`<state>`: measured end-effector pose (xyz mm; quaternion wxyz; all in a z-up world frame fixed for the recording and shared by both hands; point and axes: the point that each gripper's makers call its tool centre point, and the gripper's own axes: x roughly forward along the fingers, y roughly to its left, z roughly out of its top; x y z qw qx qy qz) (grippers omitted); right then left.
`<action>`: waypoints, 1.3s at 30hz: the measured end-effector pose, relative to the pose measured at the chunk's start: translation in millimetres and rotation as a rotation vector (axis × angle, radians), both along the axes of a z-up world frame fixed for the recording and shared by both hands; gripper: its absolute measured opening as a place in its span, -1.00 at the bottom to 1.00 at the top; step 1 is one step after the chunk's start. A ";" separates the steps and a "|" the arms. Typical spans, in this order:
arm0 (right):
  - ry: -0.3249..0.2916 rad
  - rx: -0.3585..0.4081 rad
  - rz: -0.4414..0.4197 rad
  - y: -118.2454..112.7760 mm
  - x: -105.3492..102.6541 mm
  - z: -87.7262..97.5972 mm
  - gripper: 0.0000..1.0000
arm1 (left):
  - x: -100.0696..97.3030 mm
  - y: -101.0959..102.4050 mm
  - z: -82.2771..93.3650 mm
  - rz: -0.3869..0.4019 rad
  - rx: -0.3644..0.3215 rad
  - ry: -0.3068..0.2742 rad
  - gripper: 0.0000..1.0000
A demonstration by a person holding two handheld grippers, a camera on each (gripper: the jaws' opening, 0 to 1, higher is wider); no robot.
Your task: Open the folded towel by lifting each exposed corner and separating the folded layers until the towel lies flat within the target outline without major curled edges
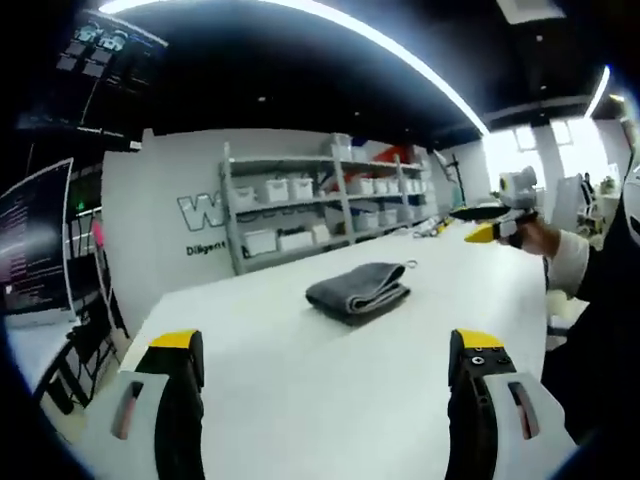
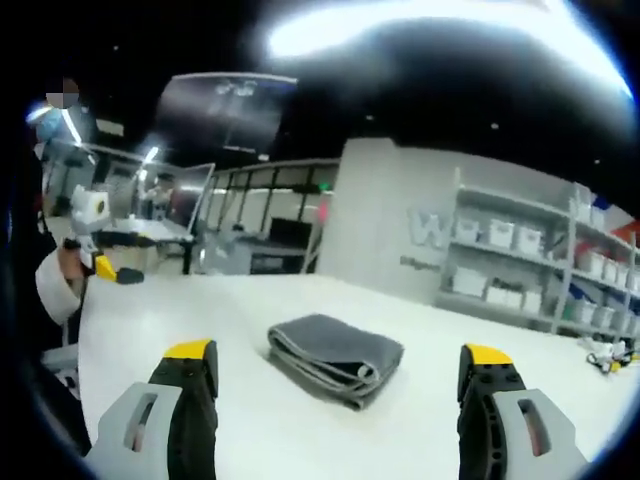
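Left gripper view: folded grey towel point(image 1: 359, 290) on white table point(image 1: 300, 390); both hand-held grippers gaping, empty.

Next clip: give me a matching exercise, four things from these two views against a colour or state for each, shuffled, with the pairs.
Things:
1. towel
2. left gripper
3. table
4. shelving bins

States:
A. white, lined up on a grey rack
B. grey, folded
C. white, bare around the cloth
D. jaws apart, holding nothing

Pairs: 1-B, 2-D, 3-C, 4-A
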<state>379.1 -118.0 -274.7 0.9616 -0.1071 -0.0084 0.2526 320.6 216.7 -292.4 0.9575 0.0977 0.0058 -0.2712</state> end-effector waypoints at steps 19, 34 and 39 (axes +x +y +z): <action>-0.022 -0.213 0.039 31.2 20.3 -30.4 0.95 | -0.9 -8.4 -9.9 -0.047 -0.016 0.066 0.99; -0.059 -0.263 0.021 39.4 50.3 -45.3 0.82 | 0.7 -4.4 -16.6 -0.042 -0.013 0.085 0.99; -0.054 -0.244 0.044 42.9 59.8 -47.7 0.78 | 0.0 -6.2 -15.9 -0.053 -0.027 0.084 0.99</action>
